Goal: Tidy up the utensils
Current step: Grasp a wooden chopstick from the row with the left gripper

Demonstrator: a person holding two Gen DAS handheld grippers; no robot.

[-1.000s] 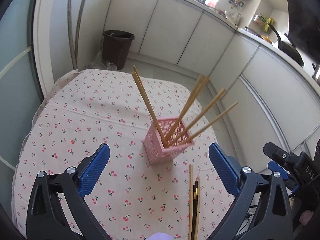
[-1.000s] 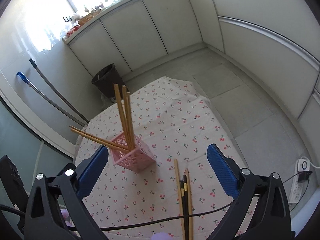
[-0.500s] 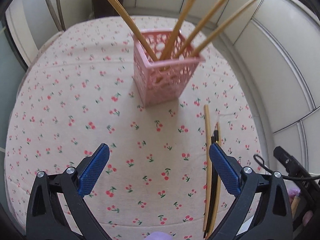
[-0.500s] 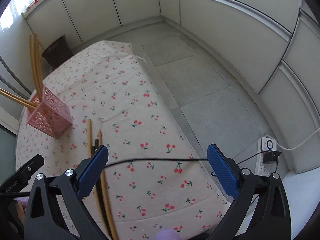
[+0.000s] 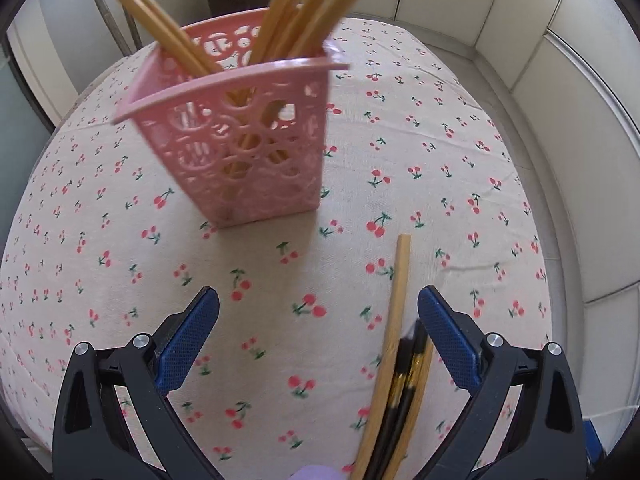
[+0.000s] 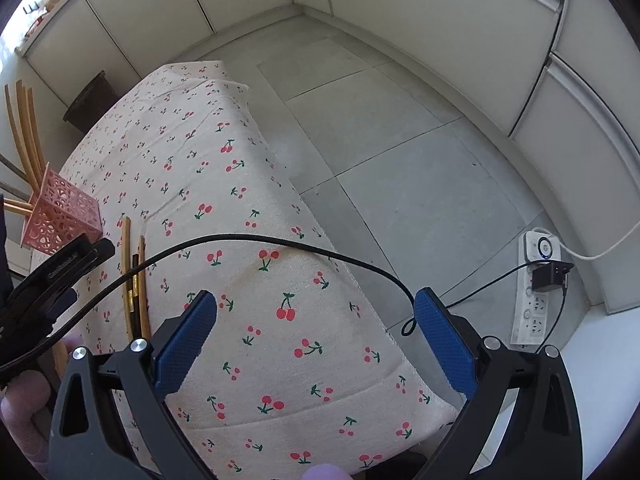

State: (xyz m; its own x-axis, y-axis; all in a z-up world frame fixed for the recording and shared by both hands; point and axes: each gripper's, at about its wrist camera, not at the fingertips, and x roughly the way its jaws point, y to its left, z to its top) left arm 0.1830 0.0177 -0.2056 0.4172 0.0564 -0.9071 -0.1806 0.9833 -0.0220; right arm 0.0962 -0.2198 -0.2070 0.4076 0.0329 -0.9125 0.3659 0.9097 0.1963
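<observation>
Both grippers hang with jaws spread wide and nothing between them: the left gripper (image 5: 318,340) low over the cherry-print tablecloth (image 5: 440,152), the right gripper (image 6: 316,336) near the table's edge. Several chopsticks (image 5: 392,344) lie loose on the cloth just in front of the pink basket (image 5: 244,136), which holds more chopsticks upright.

Hidden, cropped and blurred items

Upright pale wooden chopsticks (image 5: 160,20) in pink perforated plastic holder (image 5: 240,136): tips cut off by top edge, motion-blurred. Loose wooden and black chopsticks lying on cloth (image 5: 394,364): near ends cropped at bottom edge, count unclear.
</observation>
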